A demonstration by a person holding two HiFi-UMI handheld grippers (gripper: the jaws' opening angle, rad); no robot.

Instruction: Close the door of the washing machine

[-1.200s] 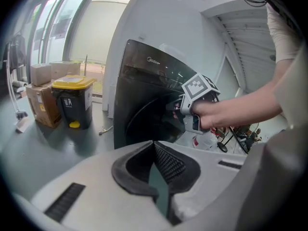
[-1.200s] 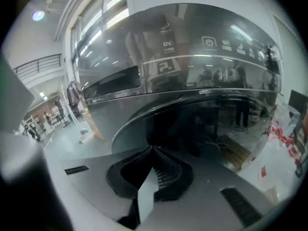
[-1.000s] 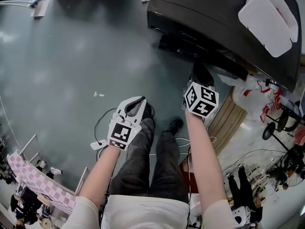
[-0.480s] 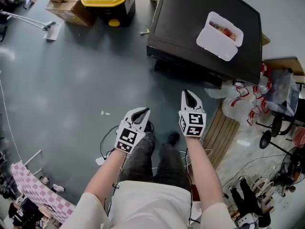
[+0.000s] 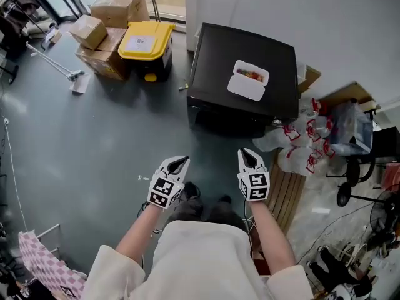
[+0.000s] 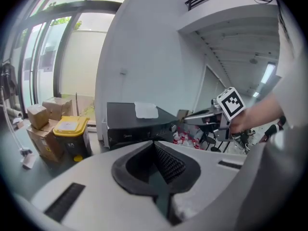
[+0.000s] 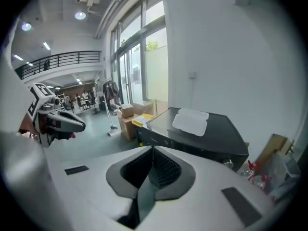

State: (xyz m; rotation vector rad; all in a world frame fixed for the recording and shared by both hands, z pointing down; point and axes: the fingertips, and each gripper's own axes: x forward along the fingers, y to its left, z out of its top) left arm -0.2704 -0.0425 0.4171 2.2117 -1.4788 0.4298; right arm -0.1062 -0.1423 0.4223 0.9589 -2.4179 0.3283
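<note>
The black washing machine [image 5: 240, 86] stands against the white wall, seen from above, with a white lidded container [image 5: 249, 80] on its top. Its dark front [image 5: 219, 120] faces me; I cannot make out the door from here. My left gripper [image 5: 178, 162] and right gripper [image 5: 248, 153] are held side by side well short of the machine, both shut and empty. In the left gripper view the machine [image 6: 137, 126] lies beyond the closed jaws [image 6: 155, 144], and the right gripper [image 6: 211, 115] shows at the right. The right gripper view has the machine [image 7: 202, 138] past its closed jaws [image 7: 154, 150].
A yellow-lidded bin [image 5: 147, 42] and cardboard boxes [image 5: 112, 17] stand left of the machine. Red-and-white plastic bags [image 5: 300, 145], wooden slats [image 5: 290, 192] and a wheeled stand [image 5: 350, 180] crowd the right. Grey floor [image 5: 81, 142] stretches to the left. Cables trail near my feet.
Both grippers have risen and the head view has pulled up and away from the machine, so its whole top and more of the room show. The jaws stayed shut.
</note>
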